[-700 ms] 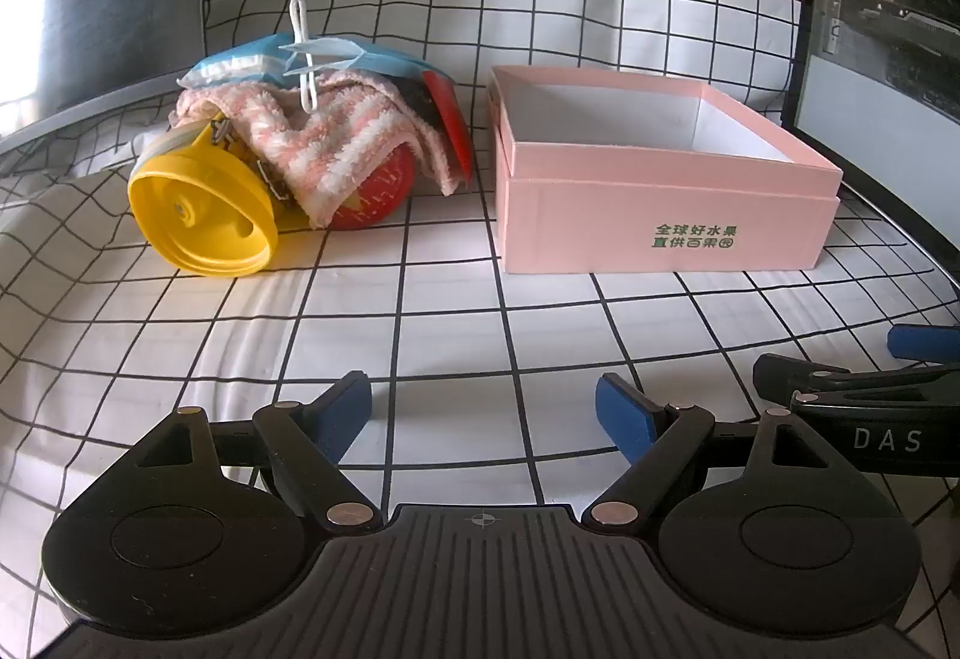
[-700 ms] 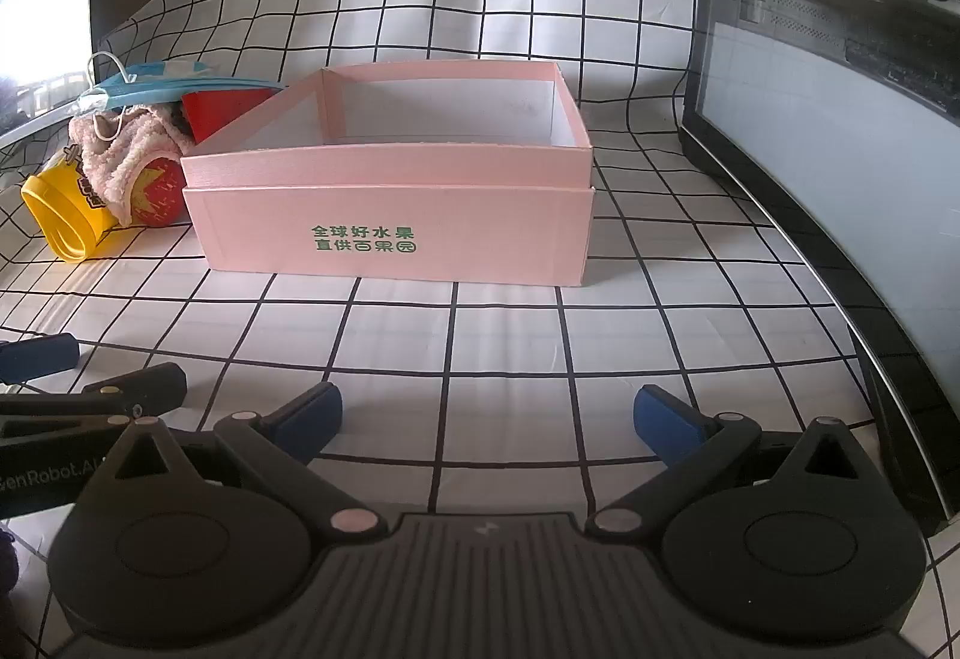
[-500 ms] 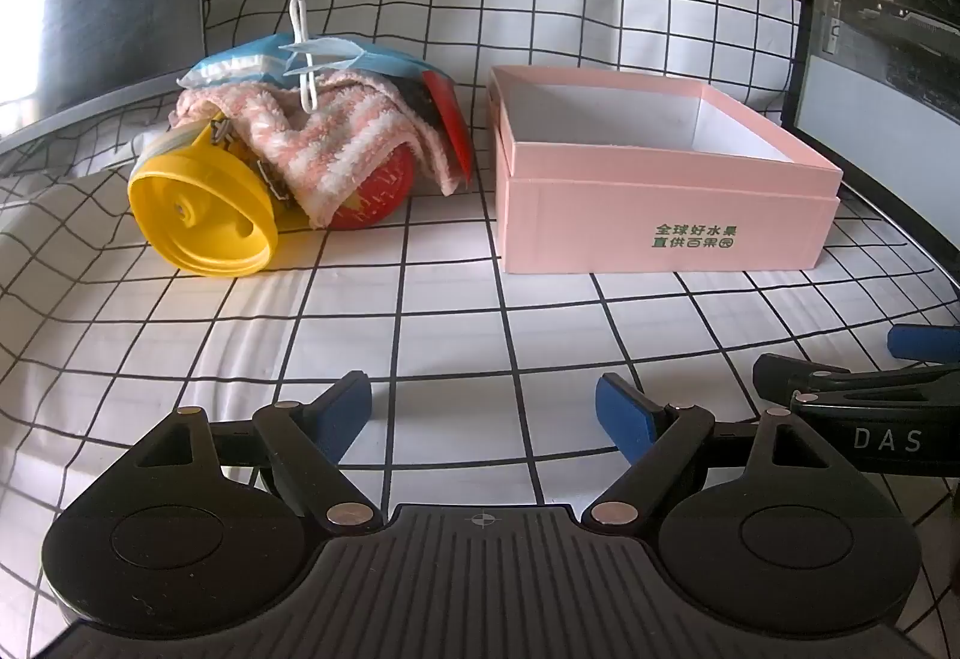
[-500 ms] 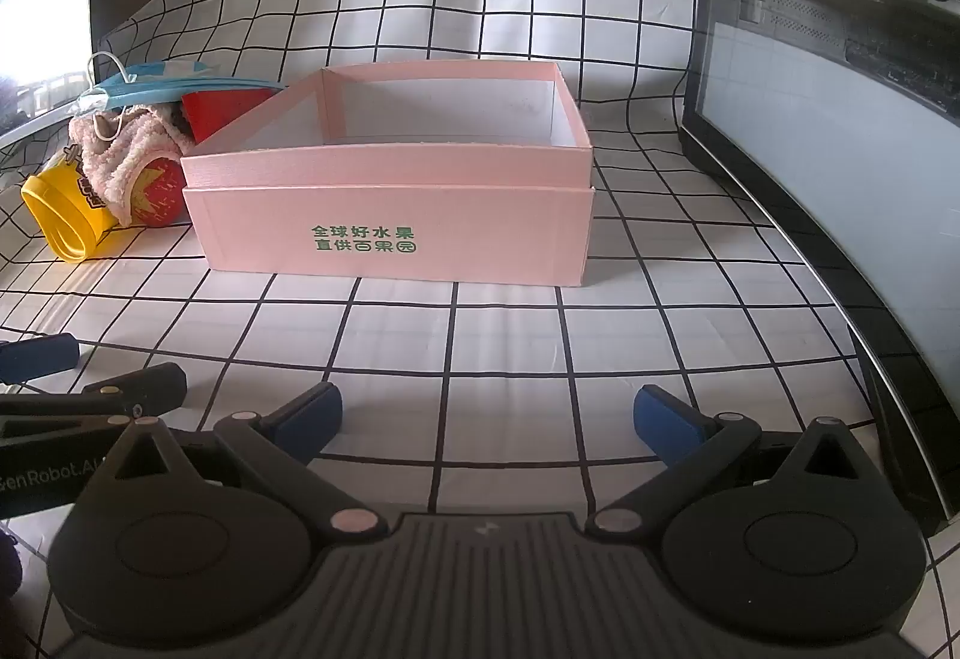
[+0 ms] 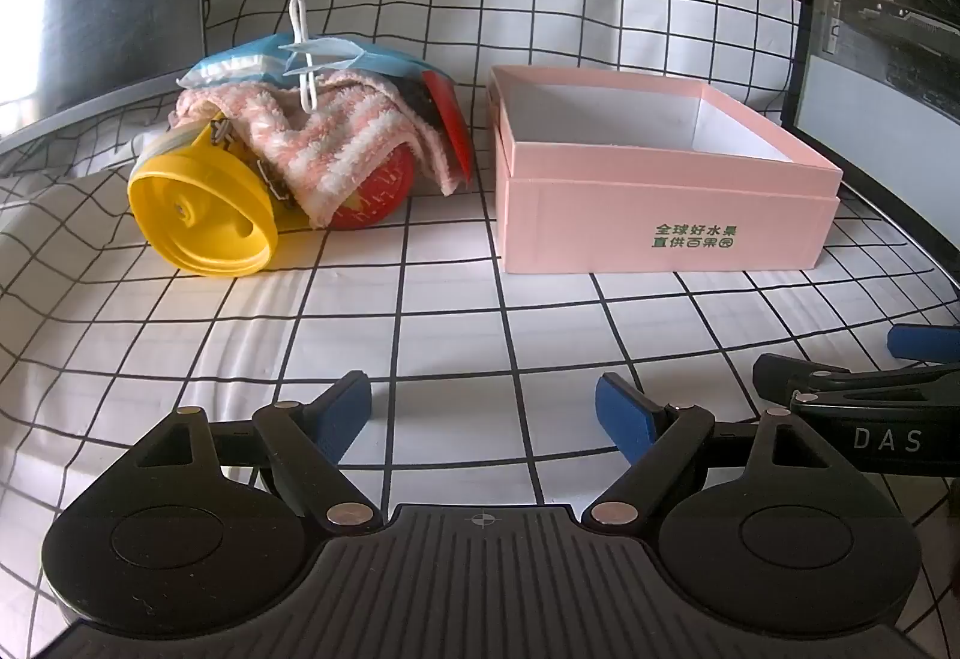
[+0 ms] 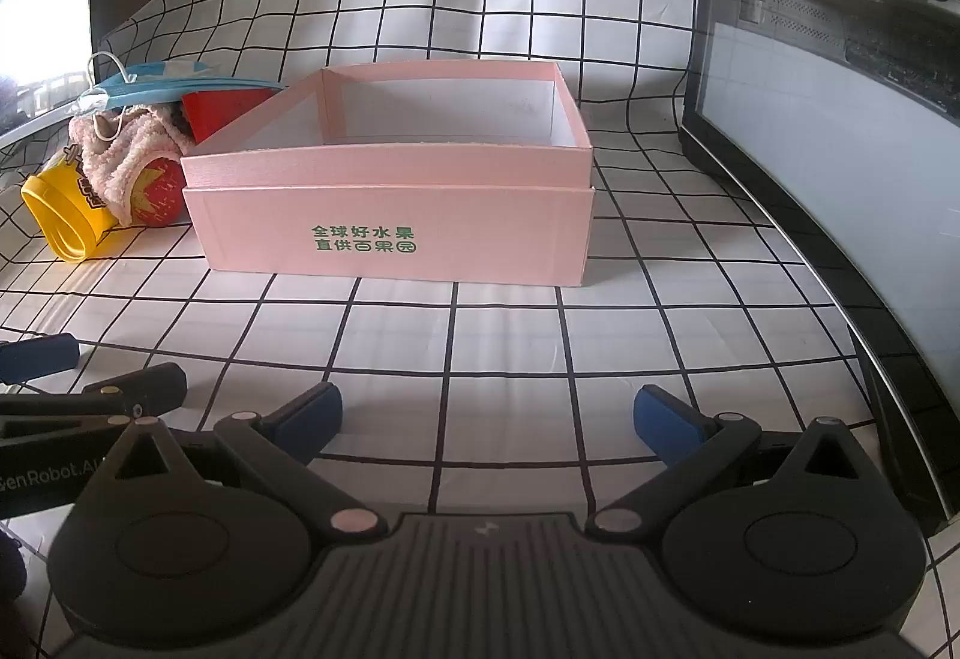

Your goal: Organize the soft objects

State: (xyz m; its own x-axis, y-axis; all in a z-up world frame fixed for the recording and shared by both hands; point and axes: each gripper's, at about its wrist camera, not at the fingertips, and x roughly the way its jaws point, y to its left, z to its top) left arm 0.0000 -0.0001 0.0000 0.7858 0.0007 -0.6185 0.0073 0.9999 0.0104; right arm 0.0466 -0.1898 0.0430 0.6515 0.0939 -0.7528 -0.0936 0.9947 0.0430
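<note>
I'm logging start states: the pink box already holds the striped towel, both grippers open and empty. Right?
Not quite: the pink box is empty. The left wrist view shows the striped towel draped on the pile beside it. The left gripper and right gripper are open and empty.

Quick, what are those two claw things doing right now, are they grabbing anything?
Left hand-held gripper: open, holding nothing, above the black-and-white checked cloth.
Right hand-held gripper: open, holding nothing.

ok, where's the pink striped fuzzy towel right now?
In the left wrist view the pink striped fuzzy towel sits far left, draped over a yellow plastic cup and a red round container, under a blue face mask, left of the pink cardboard box.
</note>
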